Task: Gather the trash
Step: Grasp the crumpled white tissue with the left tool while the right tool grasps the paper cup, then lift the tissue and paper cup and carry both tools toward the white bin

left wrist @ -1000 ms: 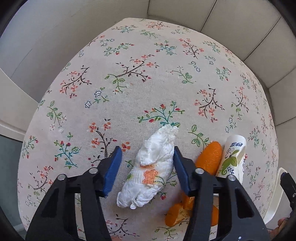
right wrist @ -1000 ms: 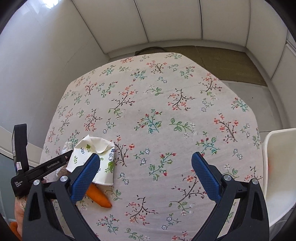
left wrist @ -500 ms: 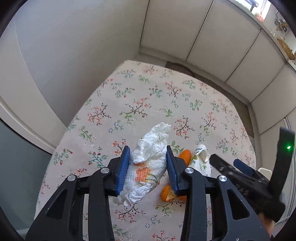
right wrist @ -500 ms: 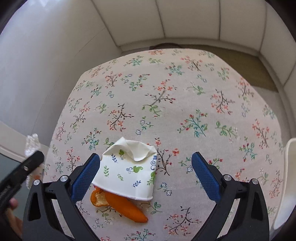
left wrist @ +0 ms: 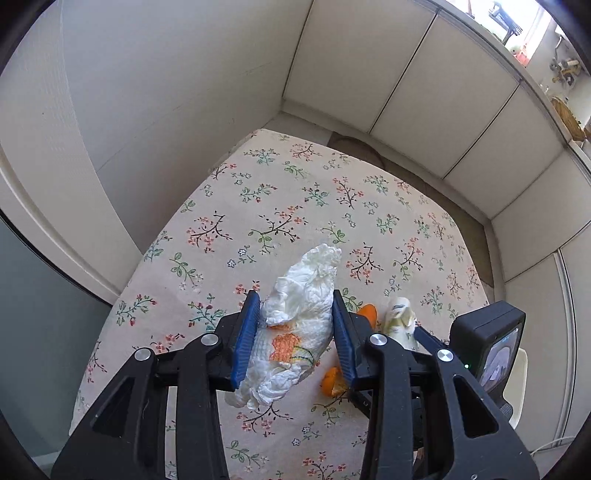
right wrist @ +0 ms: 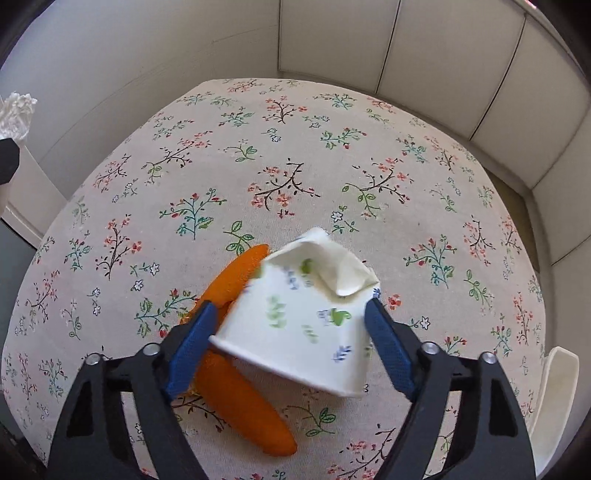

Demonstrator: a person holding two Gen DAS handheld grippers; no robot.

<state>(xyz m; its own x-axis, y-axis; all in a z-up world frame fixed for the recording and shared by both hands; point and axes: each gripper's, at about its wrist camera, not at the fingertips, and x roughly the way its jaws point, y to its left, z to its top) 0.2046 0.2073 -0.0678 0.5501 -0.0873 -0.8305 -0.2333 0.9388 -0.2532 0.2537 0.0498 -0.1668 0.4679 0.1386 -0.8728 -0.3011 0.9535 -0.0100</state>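
A table [left wrist: 280, 206] covered with a cream cloth [right wrist: 295, 155] printed with small floral sprigs stands in a corner. Plain white wall [left wrist: 166, 92] runs along its left side. White flat-fronted cabinet panels [left wrist: 417, 88] with dark seams line the far side. A strip of brownish floor [left wrist: 388, 155] shows between table and cabinets. Daylight enters from a window [left wrist: 517, 22] at upper right, above a cluttered ledge [left wrist: 565, 114].
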